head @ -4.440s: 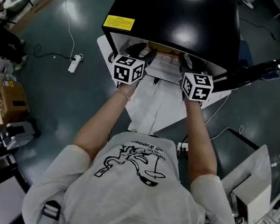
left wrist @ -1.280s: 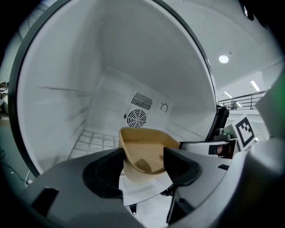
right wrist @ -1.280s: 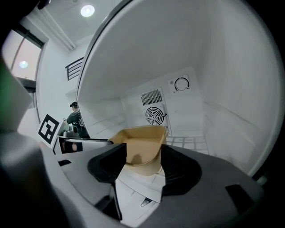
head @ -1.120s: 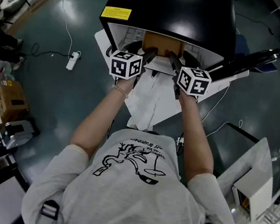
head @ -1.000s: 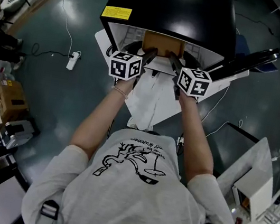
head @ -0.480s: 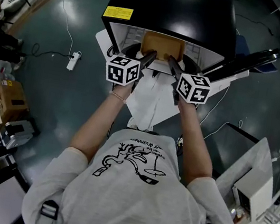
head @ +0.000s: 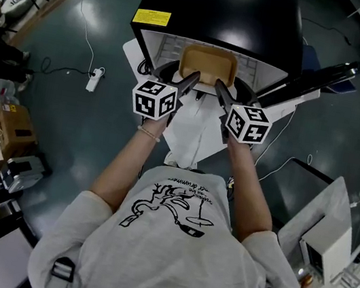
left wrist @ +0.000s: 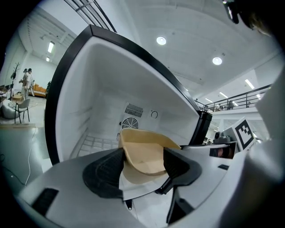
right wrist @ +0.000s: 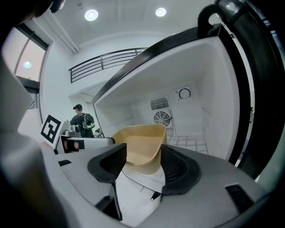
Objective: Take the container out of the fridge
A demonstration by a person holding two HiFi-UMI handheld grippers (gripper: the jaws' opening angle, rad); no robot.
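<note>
- Container (head: 209,66): a tan, open-topped tub with rounded corners, empty as far as the views show. It is held level at the mouth of the fridge (head: 224,10), its far part inside the white cavity and its near edge toward the person.
- Left tongs (head: 190,79): clamped on the container's near-left corner. In the left gripper view (left wrist: 142,164) the tub wall (left wrist: 142,153) sits between the two dark pads and touches both.
- Right tongs (head: 221,88): clamped on the near-right corner. In the right gripper view (right wrist: 142,162) the tub (right wrist: 140,142) fills the gap between the pads.
- Marker cubes (head: 153,99) (head: 248,123): one on each tool, just behind the tongs, level with each other.
- Fridge interior: a round fan grille (left wrist: 129,122) on the back wall and a wire shelf (right wrist: 191,141) on the bottom.
- Fridge door (head: 316,77): swung open to the person's right.
- White sheet (head: 193,125): below the container, in front of the fridge.
- Yellow label (head: 152,17): on the black top, near its left front corner.
</note>
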